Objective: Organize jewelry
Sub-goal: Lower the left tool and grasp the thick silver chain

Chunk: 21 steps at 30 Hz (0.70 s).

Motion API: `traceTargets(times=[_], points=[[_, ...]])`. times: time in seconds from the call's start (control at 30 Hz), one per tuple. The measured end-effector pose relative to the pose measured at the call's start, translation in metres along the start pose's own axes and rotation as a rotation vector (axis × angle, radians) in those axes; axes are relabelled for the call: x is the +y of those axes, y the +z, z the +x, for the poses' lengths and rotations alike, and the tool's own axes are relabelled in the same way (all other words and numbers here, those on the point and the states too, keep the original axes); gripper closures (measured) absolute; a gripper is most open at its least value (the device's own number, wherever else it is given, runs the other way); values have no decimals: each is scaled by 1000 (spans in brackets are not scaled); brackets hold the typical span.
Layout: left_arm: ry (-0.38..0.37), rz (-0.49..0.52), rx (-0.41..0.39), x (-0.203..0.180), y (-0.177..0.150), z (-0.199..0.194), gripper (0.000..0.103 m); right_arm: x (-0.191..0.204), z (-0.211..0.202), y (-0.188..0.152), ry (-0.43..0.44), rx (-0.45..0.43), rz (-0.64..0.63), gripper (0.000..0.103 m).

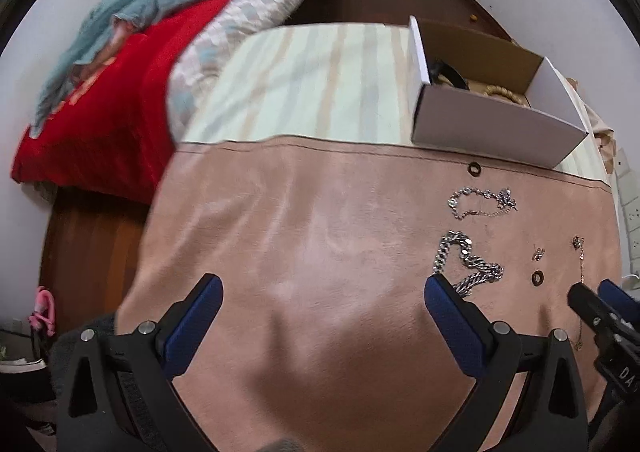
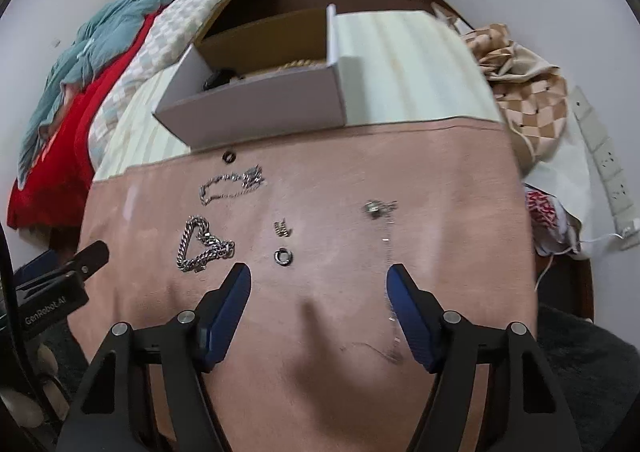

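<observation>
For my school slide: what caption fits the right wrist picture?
Open right gripper hovering over pink mat with chunky silver chain, ring, white box behind.

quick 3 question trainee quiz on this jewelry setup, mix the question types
1. True or false: the left gripper is shut on the chunky silver chain.
2. Multiple choice: where does the white cardboard box stand? A) on the pink suede mat B) on the striped cloth beyond the mat's far edge C) on the red blanket
3. Fill in: in the right wrist view, the small ring lies just nearer the camera than the small gold ____.

Key
1. False; both it and the right gripper are open and hold nothing.
2. B
3. earring (blurred, so a best guess)
</observation>
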<state>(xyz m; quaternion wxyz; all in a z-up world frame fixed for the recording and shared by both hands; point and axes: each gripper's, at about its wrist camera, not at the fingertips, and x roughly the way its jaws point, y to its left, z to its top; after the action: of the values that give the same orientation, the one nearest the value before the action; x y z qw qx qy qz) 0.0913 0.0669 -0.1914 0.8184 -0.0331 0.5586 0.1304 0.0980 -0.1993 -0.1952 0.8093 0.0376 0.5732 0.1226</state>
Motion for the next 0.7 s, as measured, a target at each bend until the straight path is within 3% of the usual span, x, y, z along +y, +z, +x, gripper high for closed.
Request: traceTargets(times=[0.13,0.23,0.43,0.47,0.53,0.57,0.6,0.67,0.7], points=[[-105,27,39,-18,6,18,1,-6,3,4,-14,-8,39,32],[-166,73,69,-38,8,27,10,-26,-6,5,-46,-21,97,32],[-234,178,95,-77,1,36,14,-75,-21,3,-94,-36,236,32],[-240,187,103,-81,-1,39,30,-79,-21,2,-98,-32,244,32],[-214,221,68,-88,-4,37,35,-86,-19,0,-107,-19,255,32],[-209,231,55,-89,-5,36,45,-87,-18,-1,-113,-13,257,32],[-214,239,32,-90,-6,33,65,-88,-16,-3,-114,-7,258,32],[-224,241,22,-91,-5,31,89,-88,-12,-6,-116,0,255,32],[-250,228,34,-90,-4,31,89,-88,-10,-7,-118,5,254,32]])
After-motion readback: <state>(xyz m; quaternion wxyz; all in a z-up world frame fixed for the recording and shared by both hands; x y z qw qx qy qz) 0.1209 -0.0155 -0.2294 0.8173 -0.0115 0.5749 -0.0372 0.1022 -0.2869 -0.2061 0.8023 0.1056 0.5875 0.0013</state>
